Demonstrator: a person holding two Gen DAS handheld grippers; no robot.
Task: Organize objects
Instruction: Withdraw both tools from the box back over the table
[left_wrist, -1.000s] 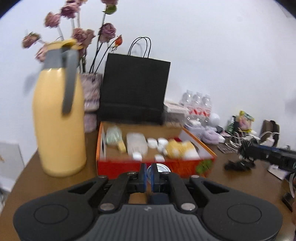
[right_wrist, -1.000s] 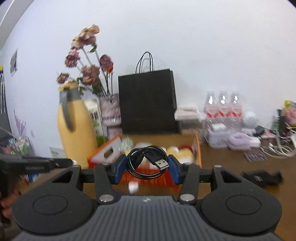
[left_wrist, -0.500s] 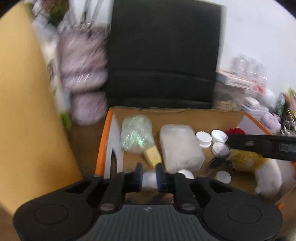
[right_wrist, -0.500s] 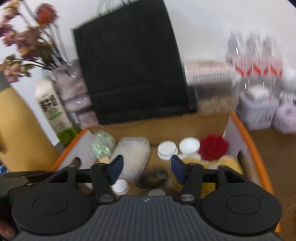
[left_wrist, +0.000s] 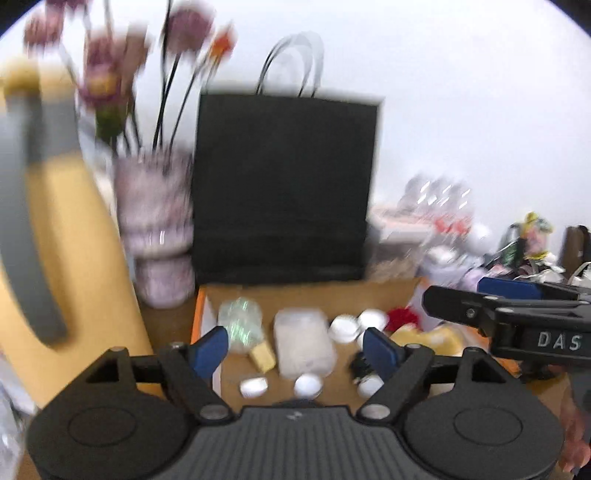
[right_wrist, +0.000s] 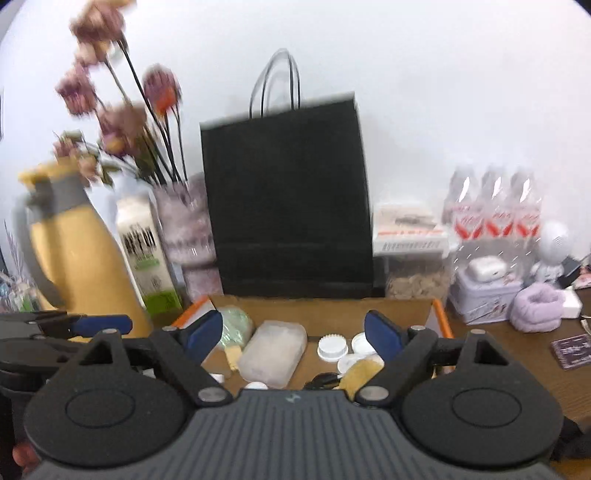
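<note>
An orange-rimmed cardboard box holds a clear plastic tub, white caps, small white pieces, a yellow plush and a coiled black USB cable. My left gripper hangs over the box's near edge with its jaws opening and nothing between the pads. My right gripper is likewise opening and empty, with the cable lying in the box below it. Each gripper shows in the other's view, the right one and the left one.
A black paper bag stands right behind the box. A yellow jug, a milk carton and a vase of dried flowers crowd the left. Water bottles, a tin and small clutter fill the right.
The right gripper let go of the USB cable, which now lies in the box. The left gripper opened from a small white piece. Both moved in over the box, then drew back.
</note>
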